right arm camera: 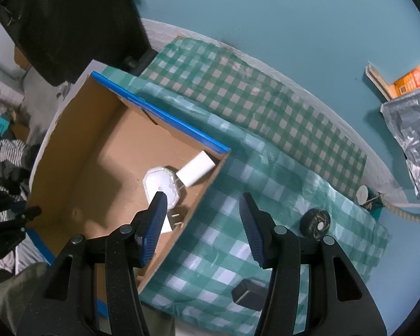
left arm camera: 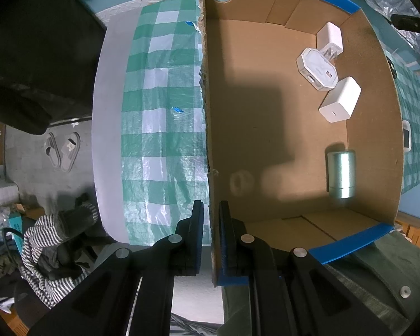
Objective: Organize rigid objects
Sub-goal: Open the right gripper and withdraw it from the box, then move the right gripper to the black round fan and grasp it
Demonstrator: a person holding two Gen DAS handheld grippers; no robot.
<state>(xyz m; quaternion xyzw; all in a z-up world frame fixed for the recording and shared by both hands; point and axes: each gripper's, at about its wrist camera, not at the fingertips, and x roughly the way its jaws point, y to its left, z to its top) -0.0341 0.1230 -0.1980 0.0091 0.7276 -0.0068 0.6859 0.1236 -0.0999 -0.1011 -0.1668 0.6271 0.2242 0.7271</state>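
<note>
Cardboard box sits on the green checked cloth on your table, and it is where the hard things go. Inside it you already have two white chargers, a white eight-sided case and a shiny metal can, all on the right side of the box.

Your left hand-held gripper is squeezed shut on the left wall of the box, near the close corner. It looks like it is keeping the box from sliding.

Your right hand-held gripper is about half open and has nothing in it. It hangs over the right edge of the box, pointing down. I think you are between picks, with the next thing waiting to be fetched.

Two things lie on the cloth to the right of the box: a black block close to you and a round black thing a bit farther off. The block looks like the easy one. Go to it, come straight down, and close on its sides.

Watch the box wall, which stands between the block and the inside, so lift high to clear it. A rope and a crinkly silver bag lie far right, out of your way.
</note>
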